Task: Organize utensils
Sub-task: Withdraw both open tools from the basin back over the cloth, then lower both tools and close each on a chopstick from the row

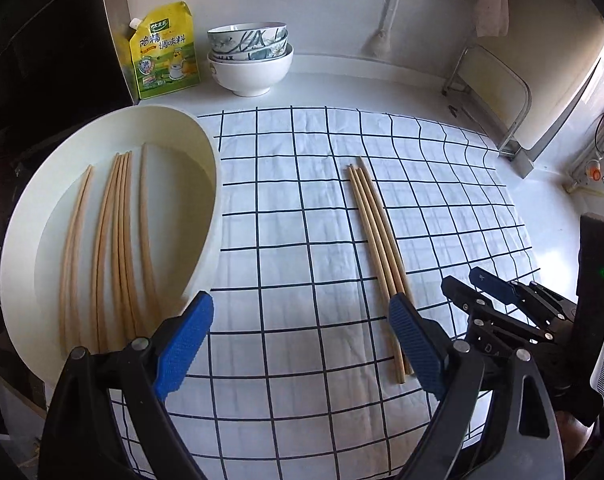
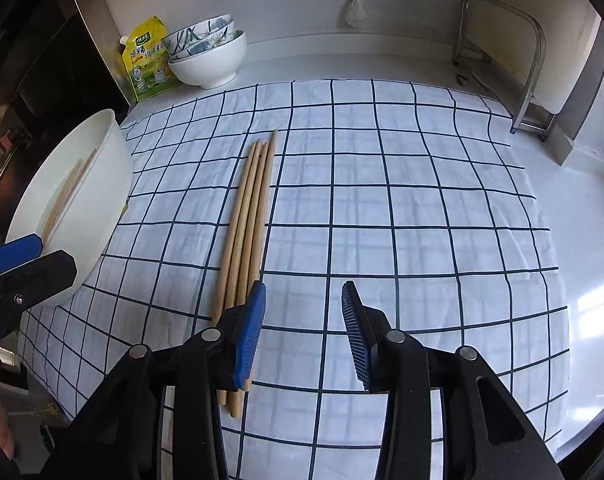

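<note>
A bundle of wooden chopsticks (image 1: 375,248) lies on the white checked cloth (image 1: 294,208); it also shows in the right wrist view (image 2: 248,216). Several more chopsticks (image 1: 114,240) lie in the oval white tub (image 1: 212,184) at the left, also seen in the right wrist view (image 2: 102,184). My left gripper (image 1: 302,340) is open and empty above the cloth, between the tub and the bundle. My right gripper (image 2: 303,336) is open and empty, its left finger (image 2: 252,332) over the bundle's near end. It shows in the left wrist view (image 1: 497,292).
A yellow seasoning pouch (image 1: 164,52) and stacked bowls (image 1: 250,60) stand at the back by the wall. A metal rack (image 2: 501,60) stands at the back right. A dark stove area lies left of the tub.
</note>
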`<state>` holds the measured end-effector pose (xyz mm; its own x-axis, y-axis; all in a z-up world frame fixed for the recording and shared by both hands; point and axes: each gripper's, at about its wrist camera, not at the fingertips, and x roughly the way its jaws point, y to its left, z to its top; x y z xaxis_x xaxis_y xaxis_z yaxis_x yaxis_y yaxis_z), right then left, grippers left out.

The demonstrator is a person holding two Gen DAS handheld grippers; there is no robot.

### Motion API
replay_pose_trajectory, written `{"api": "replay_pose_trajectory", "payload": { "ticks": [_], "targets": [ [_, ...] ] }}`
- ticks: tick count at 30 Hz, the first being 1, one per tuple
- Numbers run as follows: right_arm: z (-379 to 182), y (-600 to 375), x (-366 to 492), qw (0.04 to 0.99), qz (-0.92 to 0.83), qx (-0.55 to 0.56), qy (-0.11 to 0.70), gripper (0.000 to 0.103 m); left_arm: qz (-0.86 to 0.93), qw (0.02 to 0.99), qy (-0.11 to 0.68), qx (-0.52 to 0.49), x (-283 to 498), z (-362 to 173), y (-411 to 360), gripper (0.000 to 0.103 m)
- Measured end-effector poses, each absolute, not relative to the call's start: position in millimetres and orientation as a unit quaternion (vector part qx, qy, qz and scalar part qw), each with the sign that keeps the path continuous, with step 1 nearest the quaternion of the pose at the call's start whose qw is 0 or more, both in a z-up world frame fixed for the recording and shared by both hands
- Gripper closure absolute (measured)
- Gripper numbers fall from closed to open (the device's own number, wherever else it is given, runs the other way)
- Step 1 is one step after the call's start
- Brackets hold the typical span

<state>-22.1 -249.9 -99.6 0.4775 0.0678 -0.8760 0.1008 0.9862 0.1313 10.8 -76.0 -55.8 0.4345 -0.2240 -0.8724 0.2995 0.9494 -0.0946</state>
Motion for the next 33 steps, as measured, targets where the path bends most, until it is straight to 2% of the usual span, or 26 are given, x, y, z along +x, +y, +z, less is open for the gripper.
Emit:
{"api": "replay_pose_trajectory", "payload": {
  "ticks": [31, 33],
  "targets": [
    [-127.7, -226.6, 5.5, 0.852, 0.023, 0.035, 0.522, 0.065, -0.119, 0.840, 0.530, 0.022, 13.2, -75.6, -71.7, 0.015],
    [-128.1, -226.4, 5.9, 0.852, 0.023, 0.031, 0.521, 0.068, -0.119, 0.840, 0.530, 0.023, 13.2, -75.7, -72.2, 0.015]
  ]
}}
